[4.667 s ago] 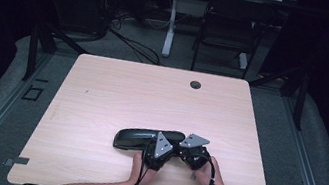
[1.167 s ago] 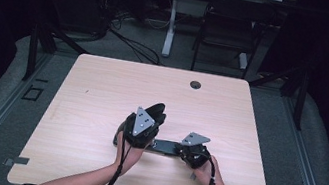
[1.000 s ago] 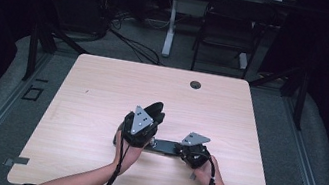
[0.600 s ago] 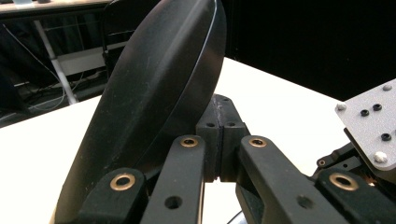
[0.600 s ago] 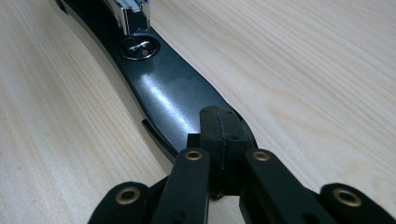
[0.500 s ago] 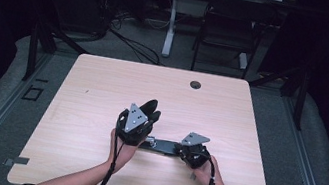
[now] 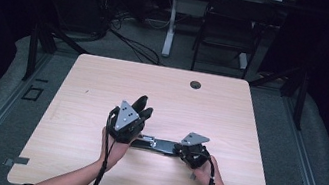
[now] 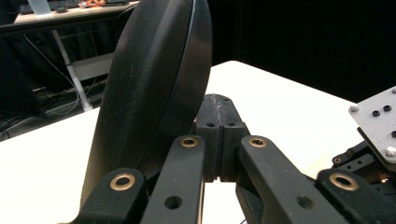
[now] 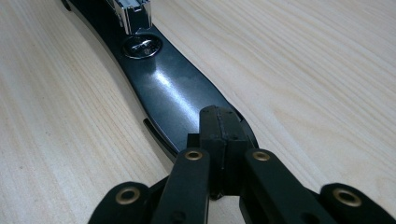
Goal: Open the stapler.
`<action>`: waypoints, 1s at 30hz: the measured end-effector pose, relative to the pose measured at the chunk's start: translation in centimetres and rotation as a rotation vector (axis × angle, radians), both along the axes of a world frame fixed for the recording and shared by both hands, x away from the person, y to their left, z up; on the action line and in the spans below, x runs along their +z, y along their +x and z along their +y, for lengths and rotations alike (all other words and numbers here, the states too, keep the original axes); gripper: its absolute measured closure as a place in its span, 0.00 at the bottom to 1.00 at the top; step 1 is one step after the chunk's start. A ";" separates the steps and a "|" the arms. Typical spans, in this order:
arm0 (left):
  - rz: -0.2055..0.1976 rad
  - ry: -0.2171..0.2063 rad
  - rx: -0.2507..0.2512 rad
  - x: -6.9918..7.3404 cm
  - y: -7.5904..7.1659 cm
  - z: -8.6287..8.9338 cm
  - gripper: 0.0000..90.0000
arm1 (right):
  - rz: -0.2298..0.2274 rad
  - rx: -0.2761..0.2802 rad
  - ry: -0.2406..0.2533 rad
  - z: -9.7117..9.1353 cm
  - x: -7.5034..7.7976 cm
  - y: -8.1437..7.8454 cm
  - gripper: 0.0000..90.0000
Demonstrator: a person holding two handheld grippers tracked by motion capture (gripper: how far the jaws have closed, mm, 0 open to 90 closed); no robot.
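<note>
A black stapler lies open near the table's front middle. Its flat base (image 7: pixel 156 145) (image 9: pixel 173 93) rests on the wood, and its curved top cover (image 7: pixel 139 102) (image 8: pixel 154 79) stands tilted up. My left gripper (image 7: pixel 147 113) (image 8: pixel 218 116) is shut with nothing between its jaws, and the cover leans against its left side. My right gripper (image 7: pixel 177 149) (image 9: pixel 219 126) is shut too, its tips resting on the near end of the base. The metal staple channel (image 9: pixel 133 11) shows farther along the base.
The light wooden table (image 7: pixel 103 82) has a round cable hole (image 7: pixel 195 84) near its far edge. Behind it stand a dark chair (image 7: pixel 229 27) and a white desk leg (image 7: pixel 170 22), with cables on the floor. The right gripper's grey plate (image 8: pixel 378 121) is close beside the left gripper.
The stapler lay closed at first. My left gripper has moved left and up, and the top cover has swung up with it. The right gripper has kept still on the base.
</note>
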State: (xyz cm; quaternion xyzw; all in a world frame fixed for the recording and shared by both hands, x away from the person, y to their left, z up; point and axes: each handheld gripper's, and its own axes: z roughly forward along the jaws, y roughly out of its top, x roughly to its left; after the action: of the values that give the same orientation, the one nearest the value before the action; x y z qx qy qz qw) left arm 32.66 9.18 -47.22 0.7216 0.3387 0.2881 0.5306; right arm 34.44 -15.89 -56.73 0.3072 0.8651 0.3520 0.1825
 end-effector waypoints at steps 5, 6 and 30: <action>-0.005 -0.002 0.017 0.3 0.1 0.9 1.00 | 0.000 0.001 0.000 0.0 0.0 0.0 1.00; -0.005 -0.002 0.017 0.3 0.1 0.9 1.00 | 0.000 0.001 0.000 0.0 0.0 0.0 1.00; -0.034 -0.024 0.074 1.2 0.3 4.4 1.00 | 0.006 0.001 0.009 0.1 -0.1 0.0 1.00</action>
State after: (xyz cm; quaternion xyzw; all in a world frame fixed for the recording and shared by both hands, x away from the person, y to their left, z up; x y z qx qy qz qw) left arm 32.94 13.63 -46.02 0.6970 0.3596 0.3158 0.5340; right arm 34.42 -15.79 -56.78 0.3086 0.8643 0.3550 0.1784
